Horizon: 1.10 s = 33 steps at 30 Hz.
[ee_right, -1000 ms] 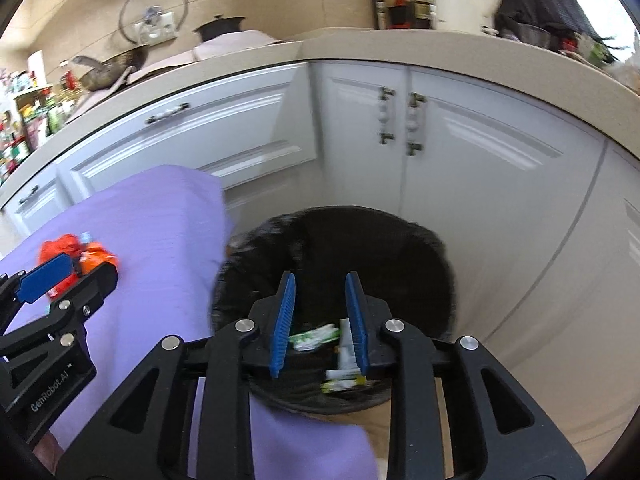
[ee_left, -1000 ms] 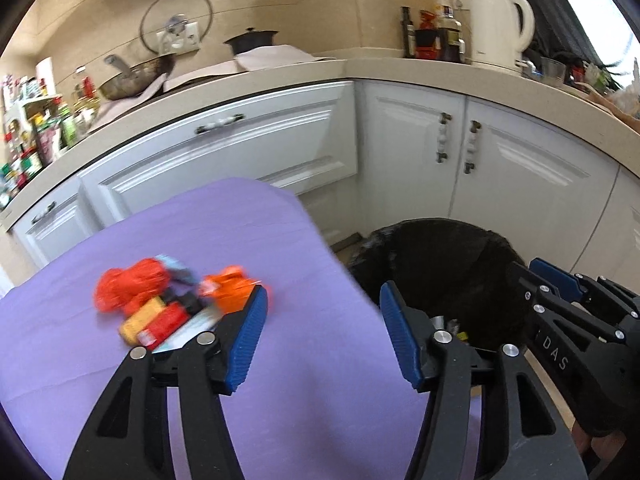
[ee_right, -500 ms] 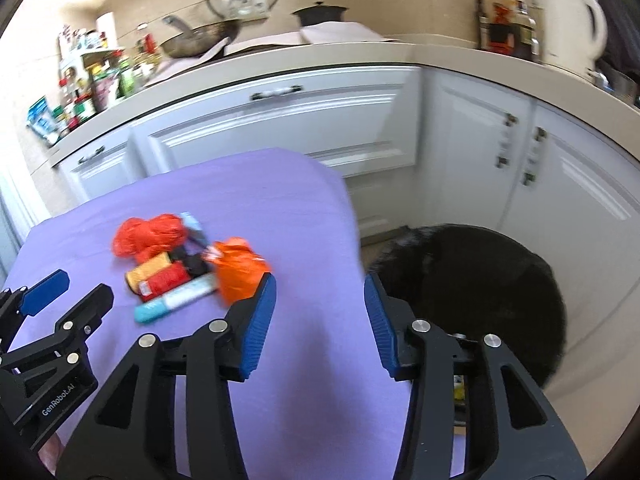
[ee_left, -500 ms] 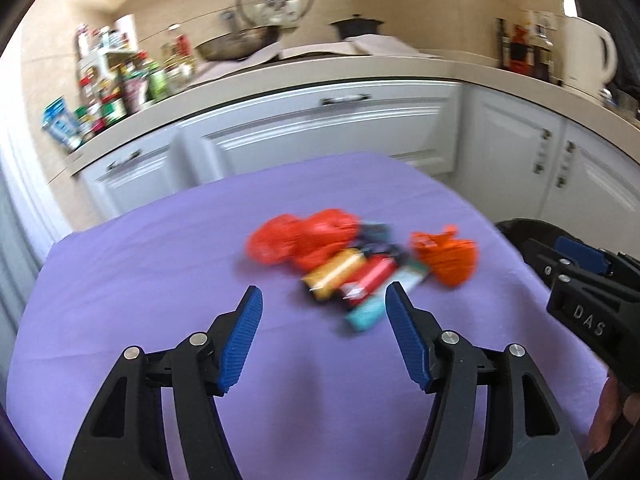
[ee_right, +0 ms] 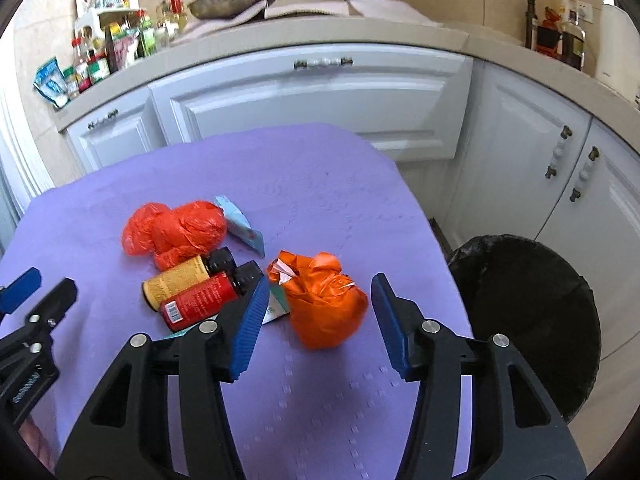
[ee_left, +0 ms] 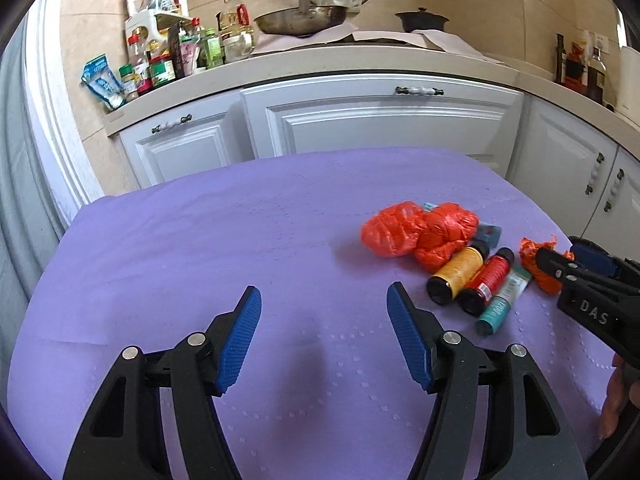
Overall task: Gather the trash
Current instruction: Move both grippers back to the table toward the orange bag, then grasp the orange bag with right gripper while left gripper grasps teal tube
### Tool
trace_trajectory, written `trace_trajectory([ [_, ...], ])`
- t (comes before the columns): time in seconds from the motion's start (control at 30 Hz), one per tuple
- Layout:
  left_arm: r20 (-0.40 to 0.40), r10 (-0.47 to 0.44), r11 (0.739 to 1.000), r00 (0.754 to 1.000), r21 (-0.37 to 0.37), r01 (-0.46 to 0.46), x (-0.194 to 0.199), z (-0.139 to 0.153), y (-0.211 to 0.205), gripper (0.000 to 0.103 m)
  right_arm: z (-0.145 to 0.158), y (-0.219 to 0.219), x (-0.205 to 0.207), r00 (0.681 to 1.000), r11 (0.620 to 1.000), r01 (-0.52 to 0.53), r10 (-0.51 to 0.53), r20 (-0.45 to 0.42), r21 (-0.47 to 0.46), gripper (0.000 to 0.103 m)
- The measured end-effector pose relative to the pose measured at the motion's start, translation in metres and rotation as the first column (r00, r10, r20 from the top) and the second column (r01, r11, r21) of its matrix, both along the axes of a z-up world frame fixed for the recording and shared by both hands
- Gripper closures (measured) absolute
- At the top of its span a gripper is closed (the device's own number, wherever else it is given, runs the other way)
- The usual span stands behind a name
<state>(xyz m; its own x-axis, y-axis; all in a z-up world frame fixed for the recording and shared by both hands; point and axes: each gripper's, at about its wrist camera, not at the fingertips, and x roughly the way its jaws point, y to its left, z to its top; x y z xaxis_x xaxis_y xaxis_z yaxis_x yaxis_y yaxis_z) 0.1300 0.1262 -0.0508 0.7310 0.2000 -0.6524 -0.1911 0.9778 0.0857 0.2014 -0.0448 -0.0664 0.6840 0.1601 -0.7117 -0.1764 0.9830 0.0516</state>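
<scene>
A pile of trash lies on the purple table: a crumpled orange bag, a red plastic bag, a yellow bottle, a red bottle, a light blue packet and a teal tube. My right gripper is open, its jaws on either side of the orange bag, just short of it. My left gripper is open and empty over bare cloth, left of the pile. The black trash bin stands on the floor right of the table.
White kitchen cabinets and a worktop with bottles, jars, a pan and a pot run behind the table. The table's right edge drops off next to the bin.
Both grippers swung left from the bin to the table. The right gripper opened wider and came up to the orange bag. The left gripper now faces bare cloth left of the pile.
</scene>
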Motion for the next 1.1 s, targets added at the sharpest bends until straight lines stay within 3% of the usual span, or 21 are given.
trace_trajectory([
  [0.1, -0.004, -0.016, 1.0, 1.0, -0.009, 0.016, 0.0, -0.001, -0.002, 0.039, -0.006, 0.001, 0.006, 0.999, 1.0, 0.0, -0.001, -0.034, -0.002, 0.054],
  [0.13, -0.004, -0.024, 1.0, 1.0, -0.011, 0.024, 0.0, -0.001, -0.003, 0.039, -0.007, 0.001, 0.007, 0.999, 1.0, 0.0, 0.0, -0.041, -0.002, 0.06],
  [0.37, -0.009, -0.078, 0.997, 0.997, -0.021, 0.078, -0.001, -0.003, -0.021, 0.038, -0.007, -0.003, 0.001, 0.999, 1.0, 0.009, -0.009, -0.032, -0.007, 0.061],
  [0.73, -0.006, -0.197, 0.98, 0.98, -0.022, 0.197, -0.005, -0.004, -0.061, 0.038, 0.003, -0.049, -0.033, 0.995, 0.995, 0.096, -0.096, 0.0, 0.033, 0.061],
  [1.1, -0.074, -0.259, 0.965, 0.963, -0.055, 0.255, 0.009, -0.017, -0.084, 0.038, 0.001, -0.084, -0.047, 0.989, 0.987, 0.148, -0.149, -0.004, 0.067, 0.061],
])
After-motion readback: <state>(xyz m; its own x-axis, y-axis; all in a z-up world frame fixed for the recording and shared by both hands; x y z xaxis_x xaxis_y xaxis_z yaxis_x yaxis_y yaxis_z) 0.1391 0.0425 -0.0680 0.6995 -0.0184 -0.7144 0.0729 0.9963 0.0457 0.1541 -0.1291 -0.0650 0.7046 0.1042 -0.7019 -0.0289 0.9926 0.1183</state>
